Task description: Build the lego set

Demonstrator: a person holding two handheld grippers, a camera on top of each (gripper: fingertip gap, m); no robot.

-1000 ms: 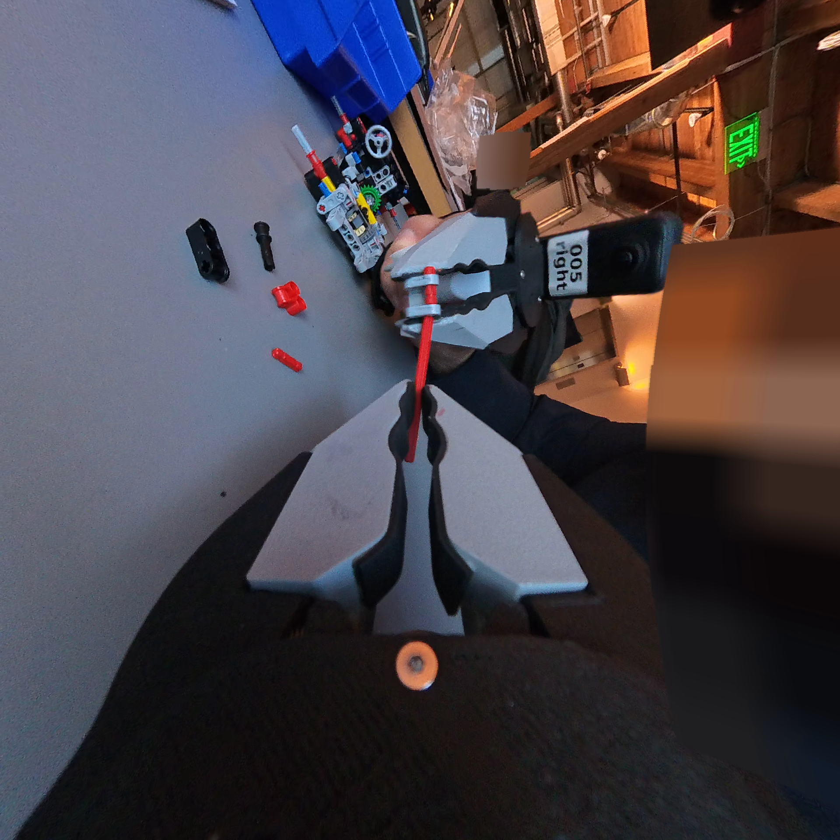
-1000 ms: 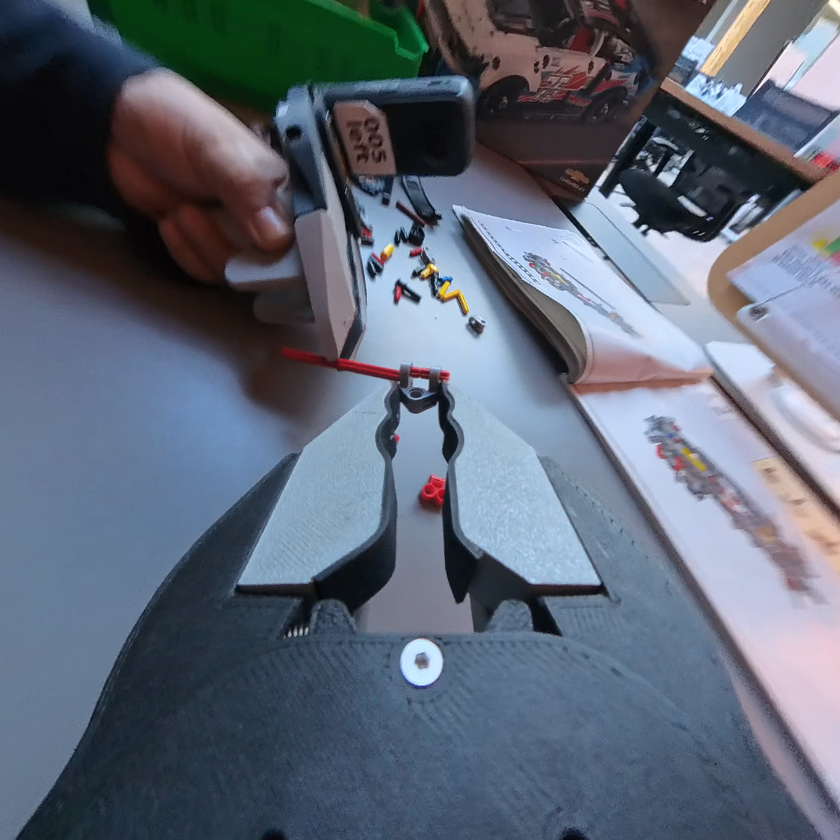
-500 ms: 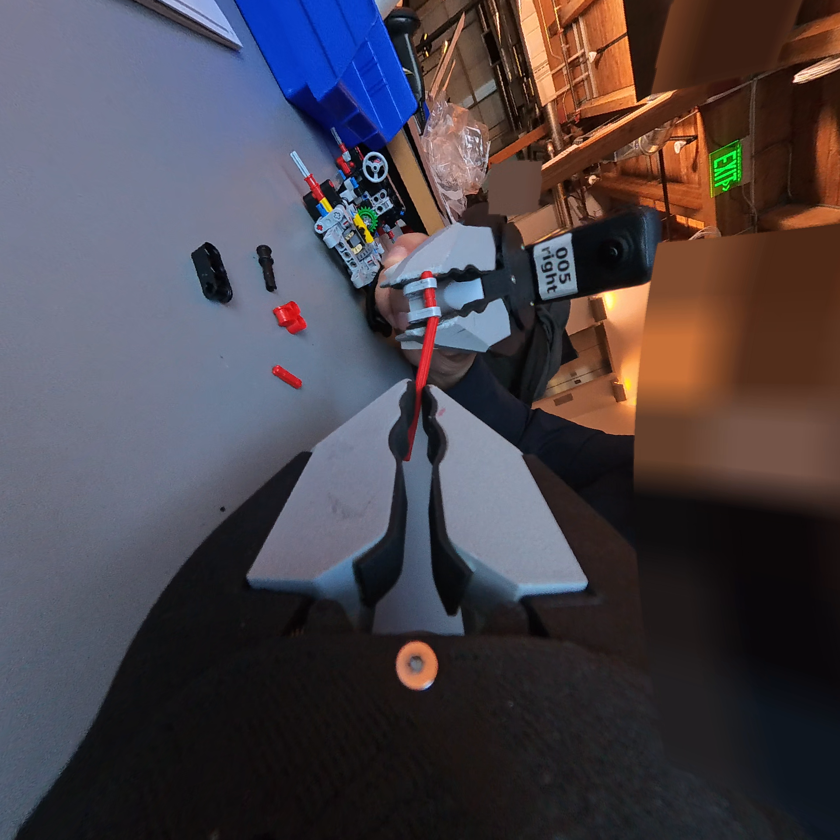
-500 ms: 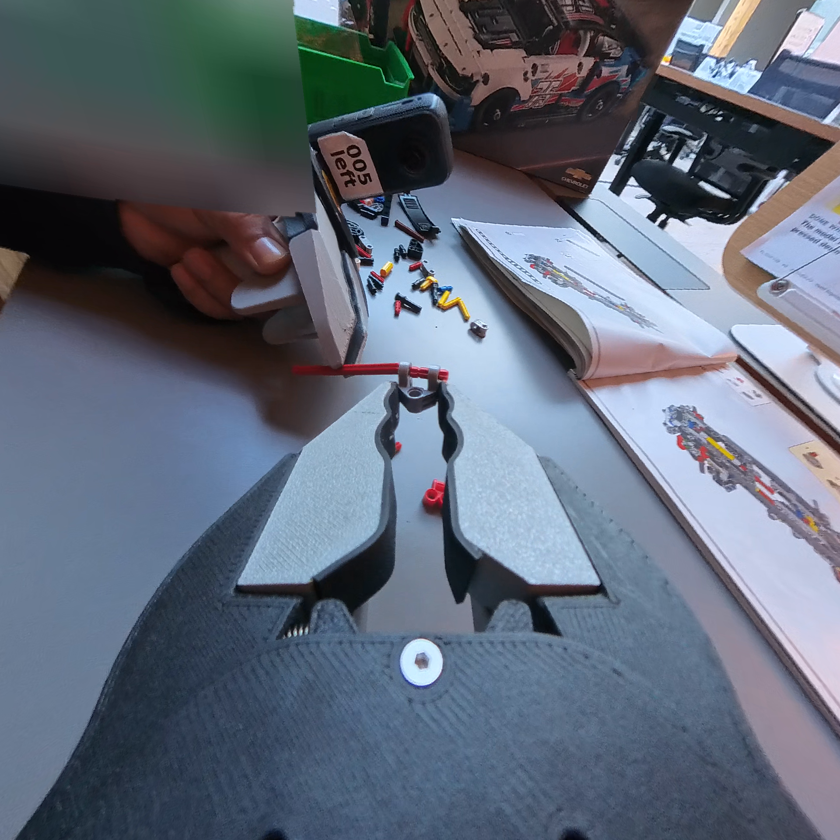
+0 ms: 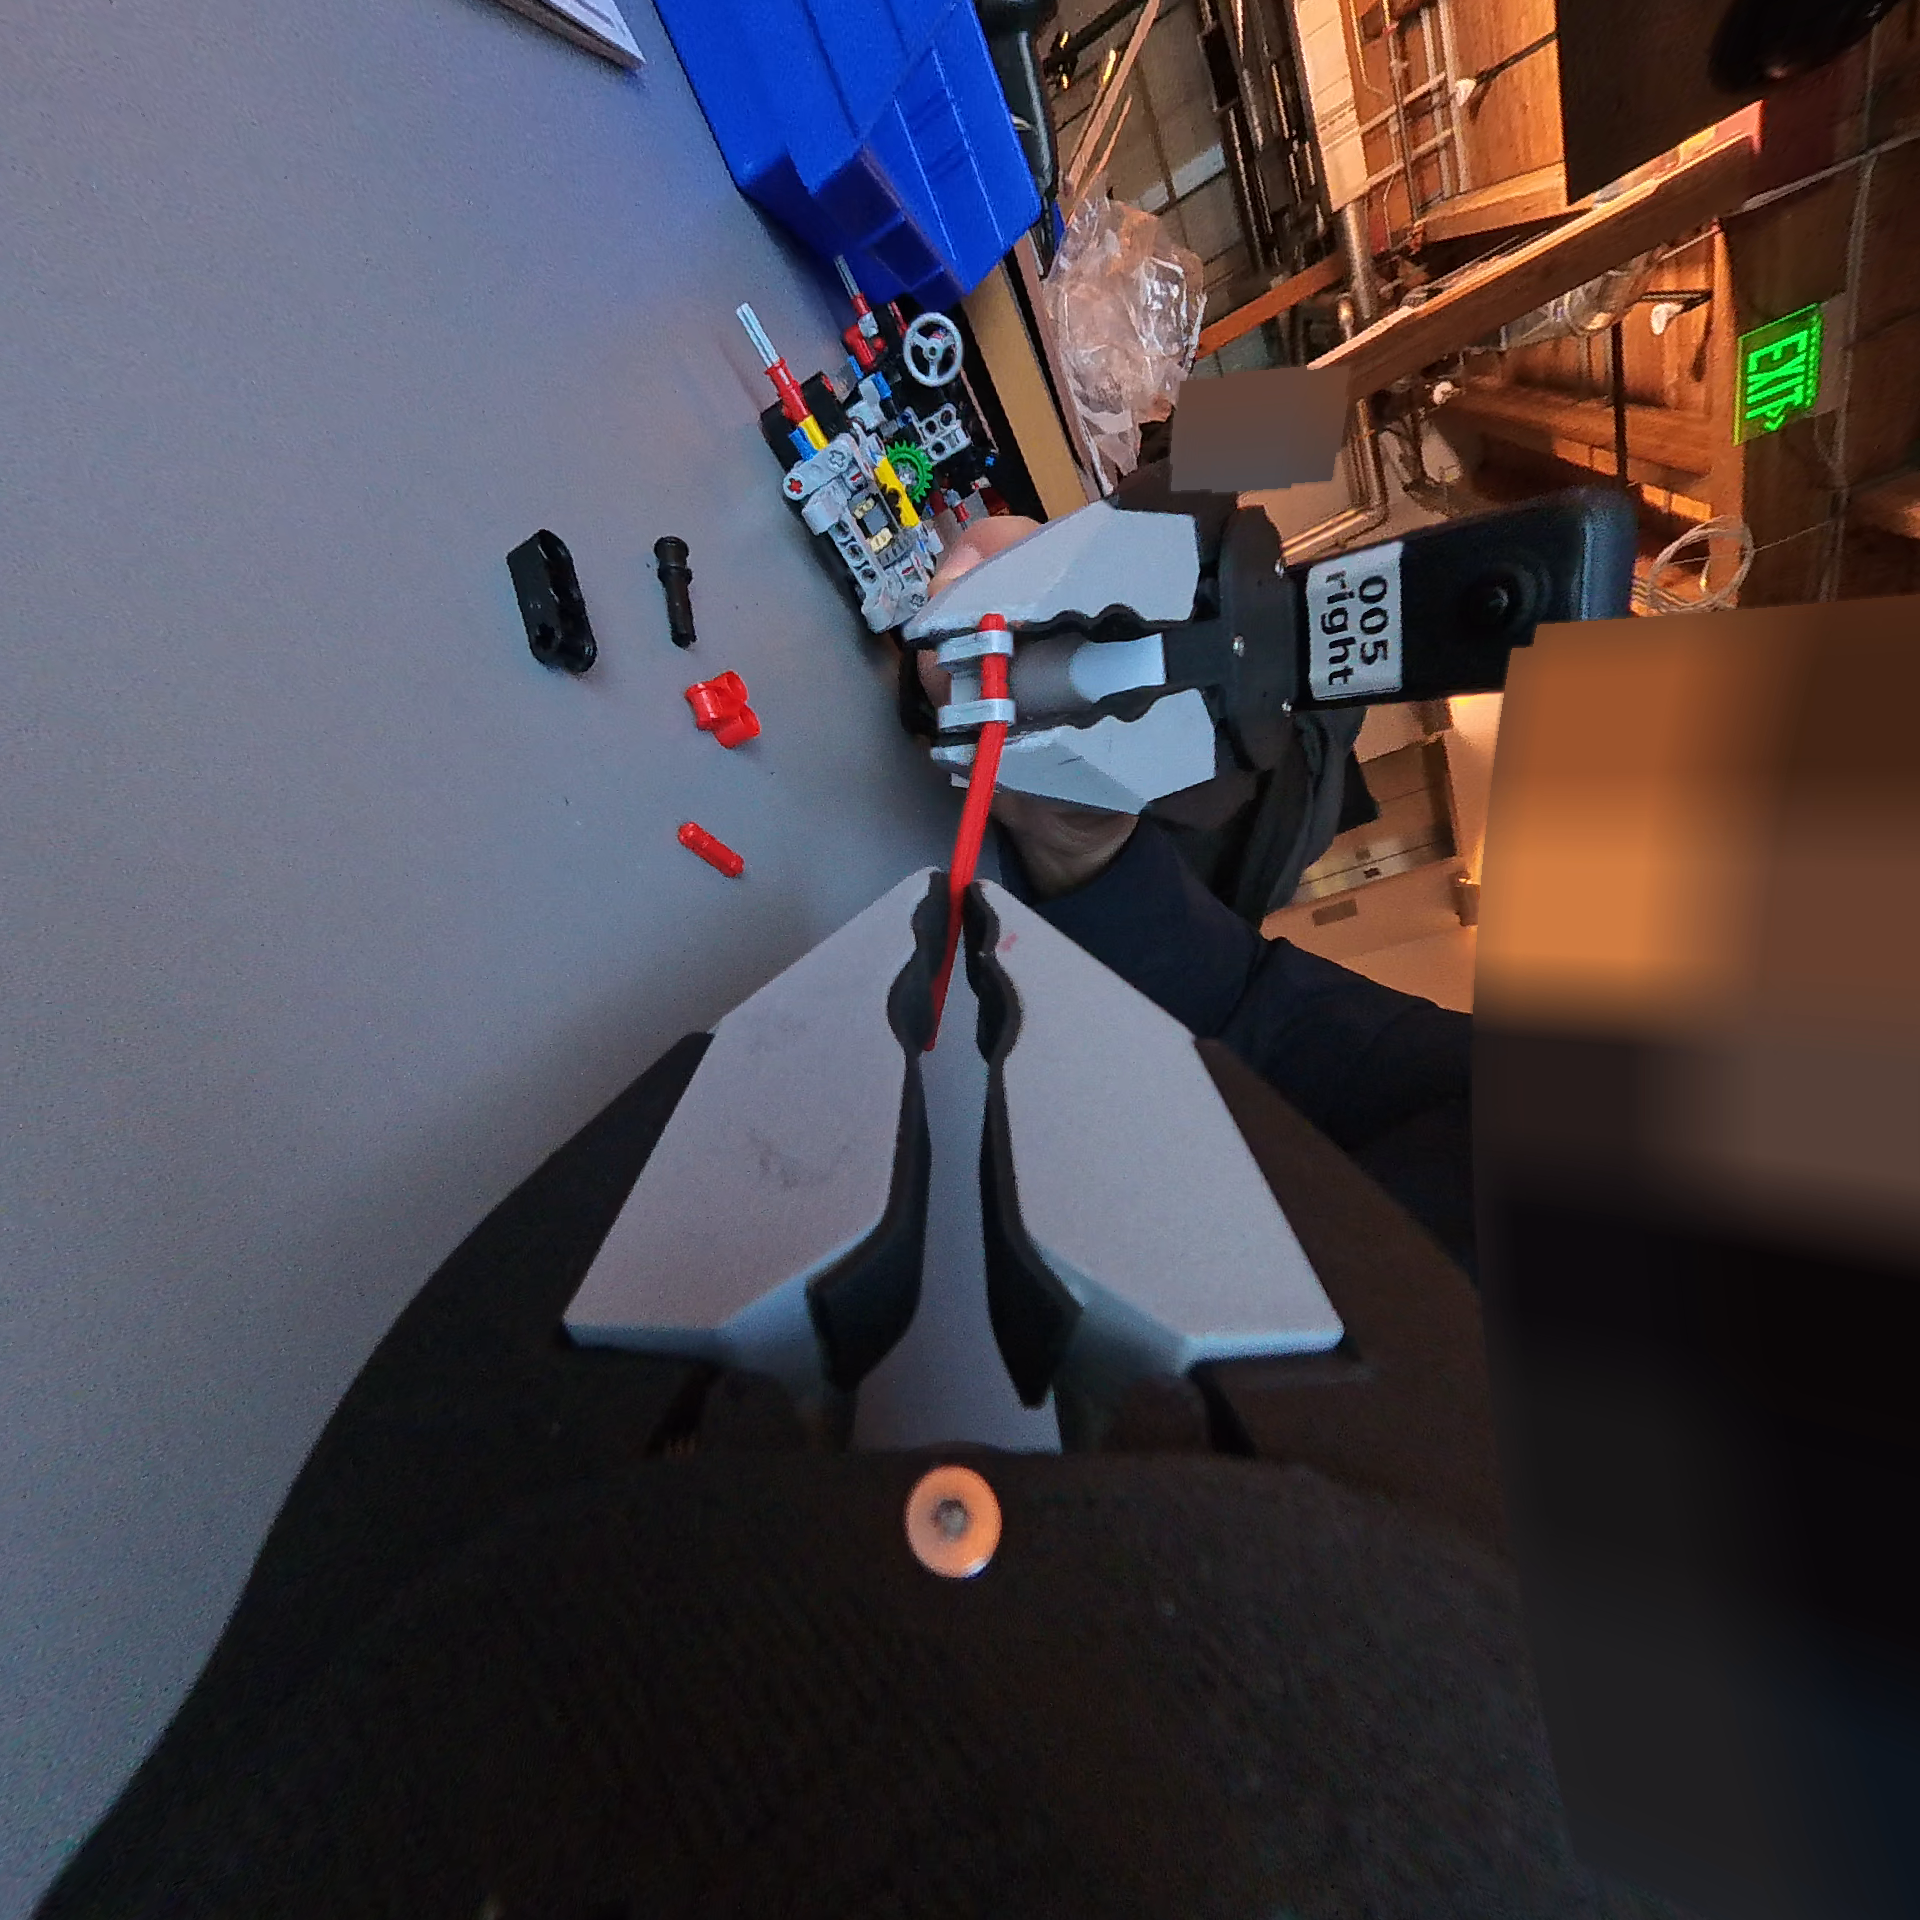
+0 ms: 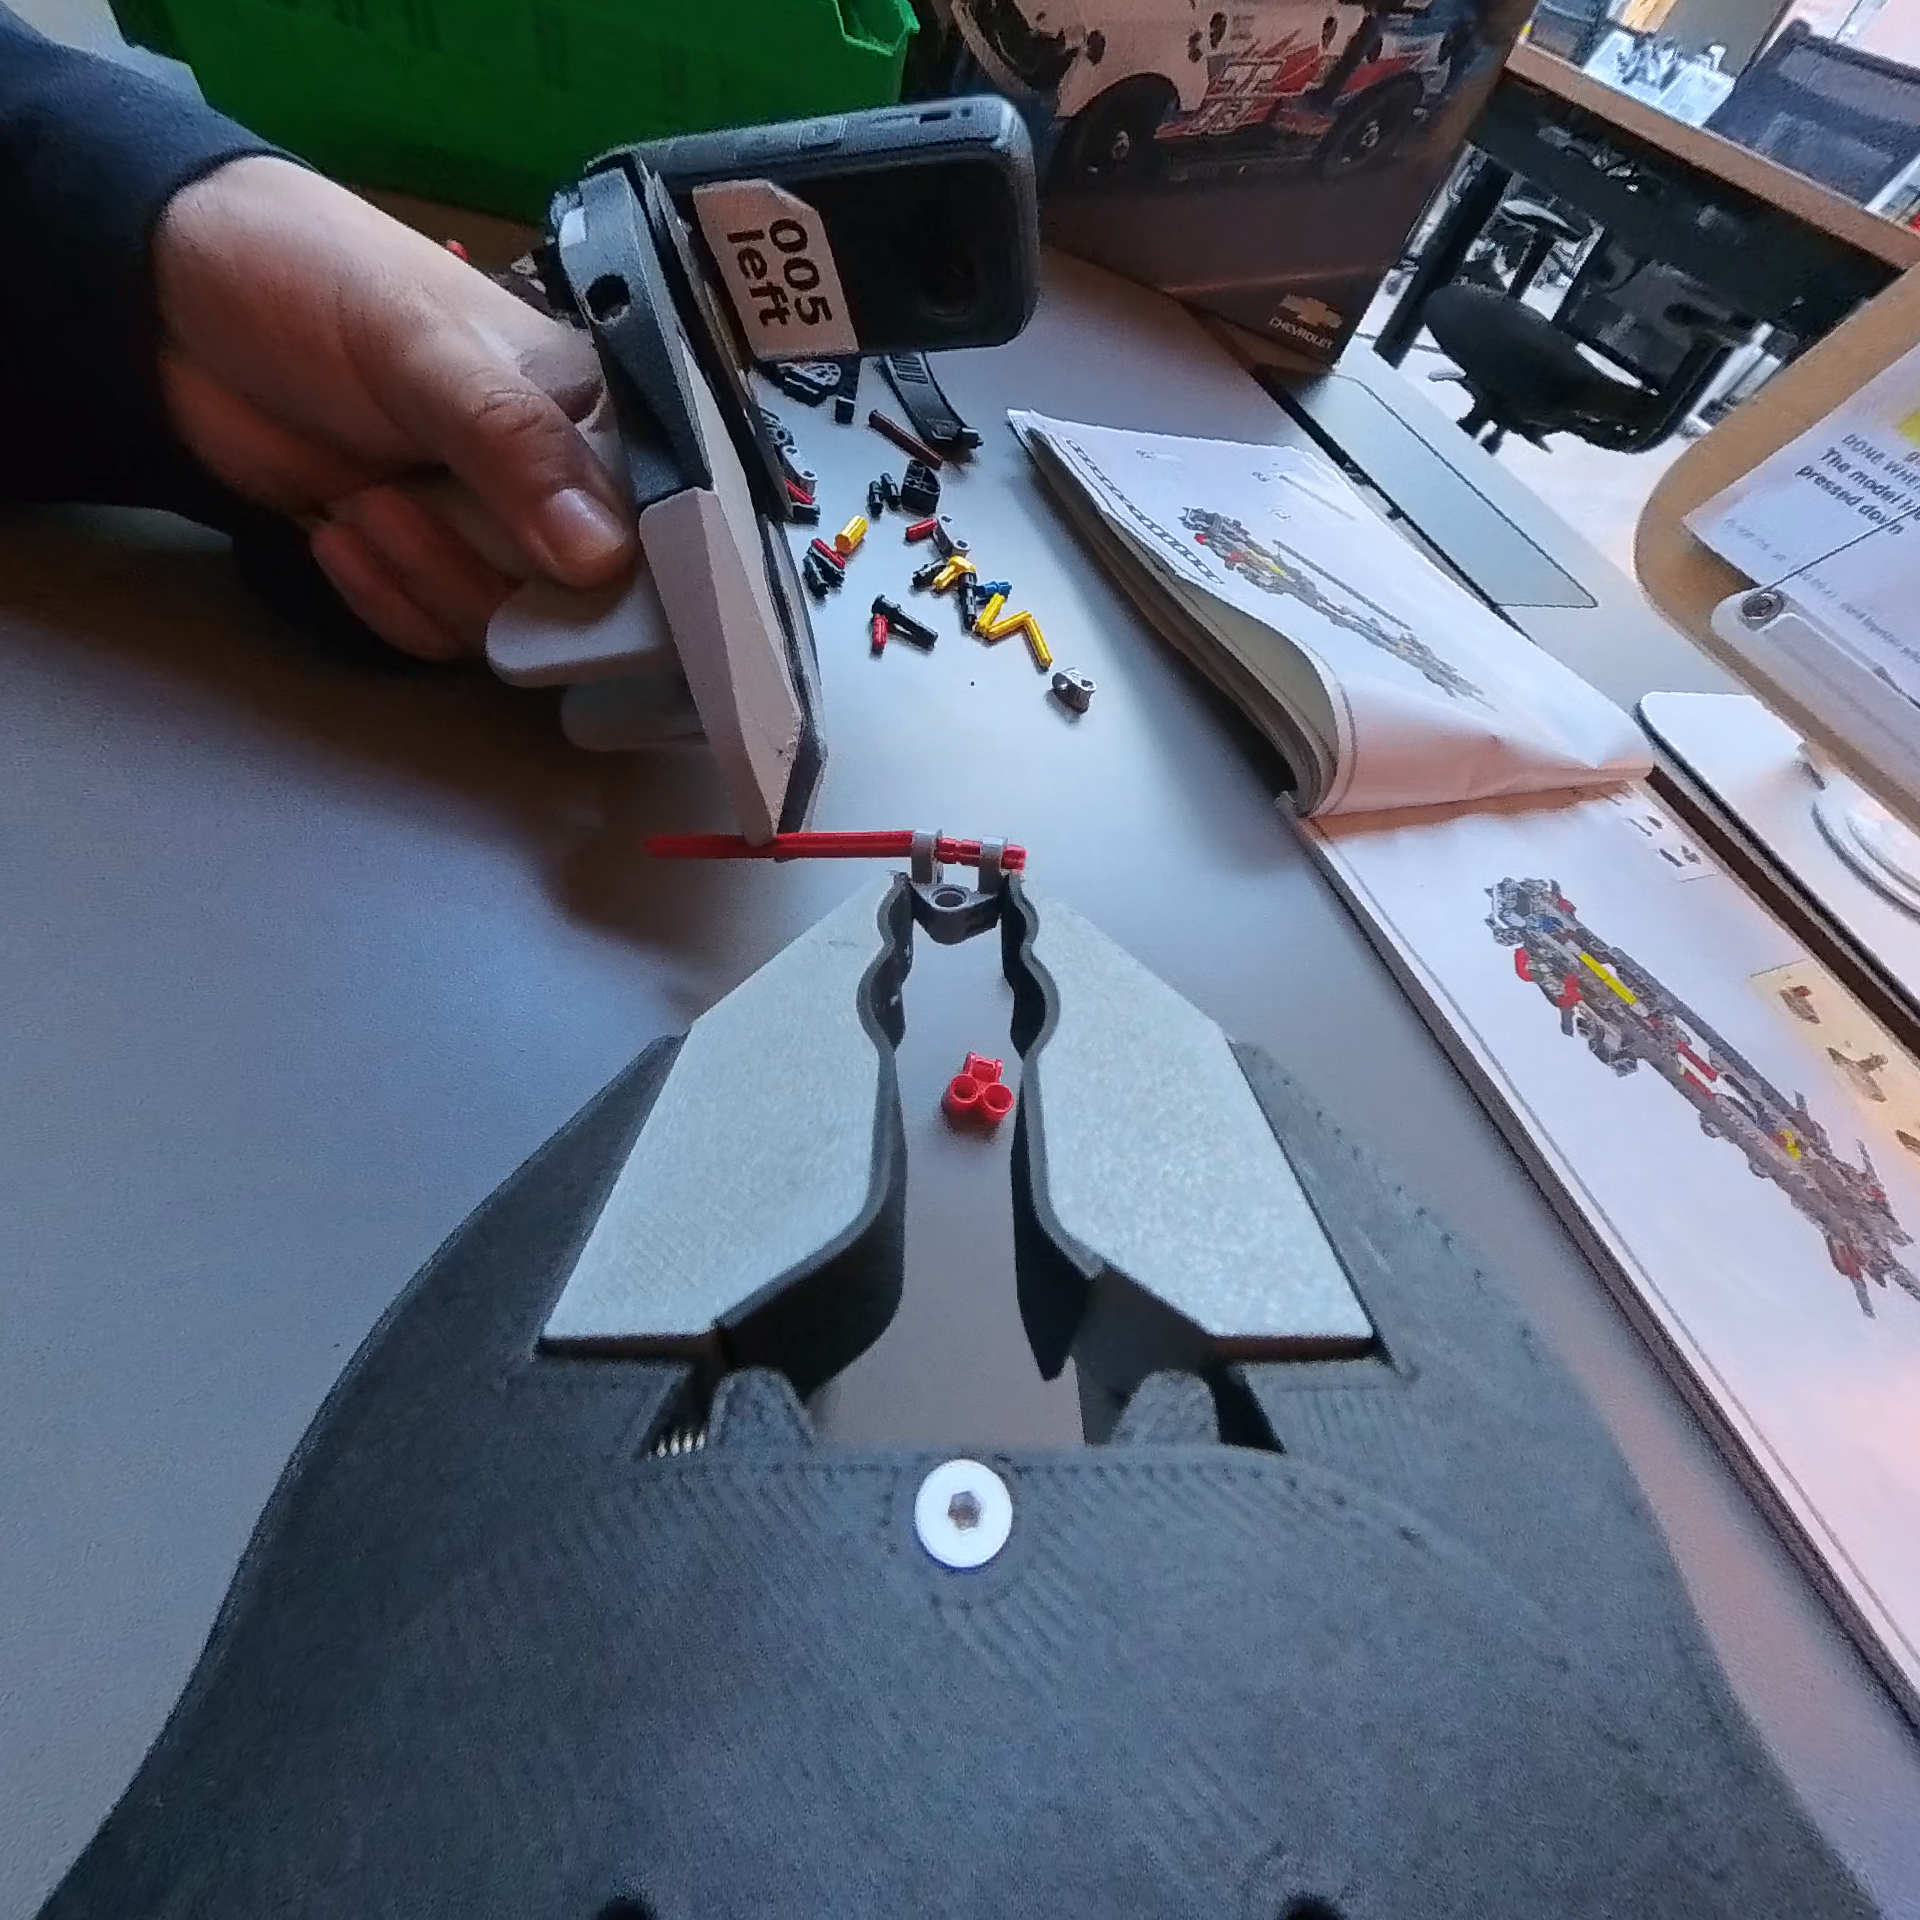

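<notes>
My left gripper (image 5: 954, 896) is shut on a thin red axle (image 5: 968, 831), which runs up from its pads. The axle passes through both arms of a small grey fork-shaped connector (image 6: 948, 902). My right gripper (image 6: 954, 896) is shut on that connector, its pads pressing on the two sides. In the right wrist view the axle (image 6: 831, 844) lies level, with the left gripper (image 6: 781, 827) pinching it near its left end. In the left wrist view the right gripper (image 5: 964, 681) holds the connector (image 5: 971, 681) at the axle's far end. Both are held above the grey table (image 5: 260, 831).
On the table lie a red connector (image 5: 721, 709), a short red pin (image 5: 710, 848), a black pin (image 5: 675, 590), a black link (image 5: 551, 597) and a partly built model (image 5: 883, 488). A blue bin (image 5: 862, 135) stands beyond. Loose small parts (image 6: 935, 561), open instruction booklets (image 6: 1299, 623) and a green bin (image 6: 520, 94) show in the right wrist view. My left and right fingertips are right by each other. The black link (image 5: 551, 597) is about 6 cm from my right fingertips.
Both grippers keep their holds on the axle and the connector. The pair has shifted slightly together; the axle's red end pokes out a little past the connector's far arm, much as before.
</notes>
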